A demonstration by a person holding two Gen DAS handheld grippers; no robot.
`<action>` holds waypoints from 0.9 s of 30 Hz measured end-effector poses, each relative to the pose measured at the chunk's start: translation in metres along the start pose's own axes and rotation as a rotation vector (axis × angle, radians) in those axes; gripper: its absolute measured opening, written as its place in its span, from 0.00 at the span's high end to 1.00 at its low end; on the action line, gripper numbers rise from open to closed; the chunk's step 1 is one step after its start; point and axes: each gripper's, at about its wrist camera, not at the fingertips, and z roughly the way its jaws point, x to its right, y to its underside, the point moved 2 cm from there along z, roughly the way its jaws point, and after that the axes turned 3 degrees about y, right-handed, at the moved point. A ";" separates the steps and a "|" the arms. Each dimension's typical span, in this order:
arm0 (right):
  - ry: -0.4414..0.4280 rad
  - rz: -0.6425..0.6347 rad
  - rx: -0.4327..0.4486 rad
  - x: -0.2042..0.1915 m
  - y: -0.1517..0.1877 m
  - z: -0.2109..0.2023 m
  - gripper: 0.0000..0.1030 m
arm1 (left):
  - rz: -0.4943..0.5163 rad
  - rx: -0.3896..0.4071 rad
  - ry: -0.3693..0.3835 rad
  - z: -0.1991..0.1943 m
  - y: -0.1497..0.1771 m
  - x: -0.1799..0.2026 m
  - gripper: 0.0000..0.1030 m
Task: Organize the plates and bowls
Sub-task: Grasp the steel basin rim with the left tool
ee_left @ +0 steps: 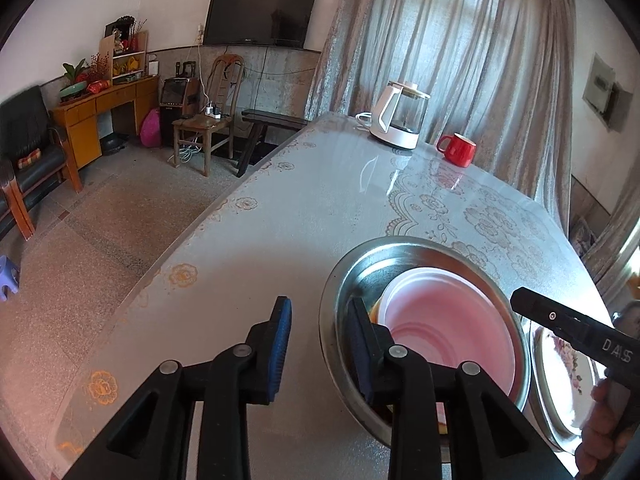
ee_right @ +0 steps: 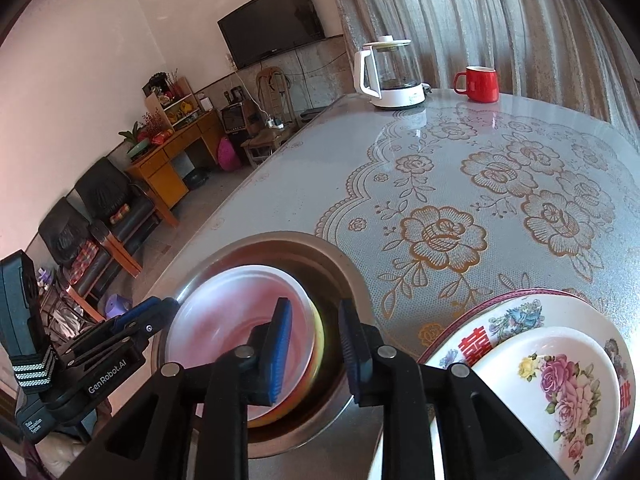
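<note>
Both my tongs hang over the near end of the lace-patterned table [ee_right: 460,168], jaws parted and gripping nothing. Between the blue pads of my left gripper [ee_left: 320,350] sits the left rim of the wide steel basin [ee_left: 348,264], untouched on either side. Inside the basin lies the pale pink plastic bowl [ee_left: 448,320], a yellow bowl [ee_right: 320,344] edging out beneath it. My right gripper [ee_right: 314,350] hovers over the basin's right side. Just right of it rest the rose-printed white porcelain bowls [ee_right: 560,392], nested. Far ahead stand a white-based glass kettle [ee_right: 394,72] and a red mug [ee_right: 480,82].
</note>
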 end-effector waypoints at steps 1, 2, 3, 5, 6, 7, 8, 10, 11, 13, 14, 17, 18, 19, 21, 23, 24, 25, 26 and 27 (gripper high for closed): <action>0.000 0.015 0.005 0.003 -0.001 -0.001 0.75 | -0.006 0.002 0.003 -0.001 -0.001 -0.001 0.69; 0.008 0.029 0.005 0.006 -0.002 0.000 0.74 | -0.012 -0.001 0.013 -0.001 -0.001 -0.004 0.69; 0.015 0.041 0.001 0.009 -0.003 0.001 0.74 | -0.018 -0.007 0.024 -0.001 0.000 -0.005 0.69; 0.023 0.061 -0.016 0.015 -0.004 0.006 0.74 | -0.038 -0.020 0.038 0.000 0.001 -0.009 0.69; 0.031 0.069 -0.024 0.017 -0.005 0.009 0.74 | -0.052 -0.029 0.048 0.001 0.003 -0.011 0.69; 0.041 0.076 -0.032 0.020 -0.004 0.012 0.74 | -0.064 -0.040 0.059 0.002 0.004 -0.014 0.70; 0.048 0.081 -0.044 0.021 -0.004 0.015 0.74 | -0.068 -0.051 0.071 0.004 0.006 -0.014 0.71; 0.043 0.080 -0.069 0.023 -0.002 0.021 0.74 | -0.060 -0.054 0.095 0.005 0.009 -0.013 0.75; 0.041 0.074 -0.081 0.024 -0.001 0.025 0.74 | -0.056 -0.056 0.108 0.004 0.010 -0.012 0.79; 0.041 0.047 -0.096 0.020 0.002 0.028 0.76 | -0.059 -0.068 0.132 0.006 0.011 -0.009 0.81; 0.041 0.035 -0.100 0.018 0.004 0.030 0.78 | -0.061 -0.077 0.136 0.009 0.012 -0.009 0.83; 0.046 0.017 -0.114 0.015 0.006 0.034 0.80 | -0.070 -0.076 0.154 0.015 0.013 -0.008 0.83; 0.046 0.016 -0.125 0.015 0.007 0.036 0.81 | -0.081 -0.082 0.168 0.017 0.012 -0.009 0.84; 0.049 0.016 -0.143 0.016 0.008 0.039 0.81 | -0.087 -0.091 0.175 0.018 0.012 -0.008 0.84; 0.044 0.027 -0.144 0.019 0.009 0.040 0.84 | -0.095 -0.084 0.185 0.019 0.013 -0.009 0.84; 0.043 0.029 -0.144 0.019 0.010 0.040 0.84 | -0.108 -0.079 0.195 0.019 0.015 -0.010 0.85; 0.042 0.030 -0.143 0.019 0.011 0.040 0.84 | -0.116 -0.078 0.201 0.019 0.015 -0.010 0.85; 0.040 0.034 -0.142 0.019 0.011 0.040 0.84 | -0.126 -0.079 0.207 0.018 0.016 -0.011 0.85; 0.038 0.038 -0.142 0.019 0.011 0.040 0.84 | -0.133 -0.079 0.208 0.016 0.017 -0.012 0.85; 0.035 0.040 -0.142 0.019 0.012 0.039 0.84 | -0.133 -0.079 0.205 0.015 0.017 -0.011 0.85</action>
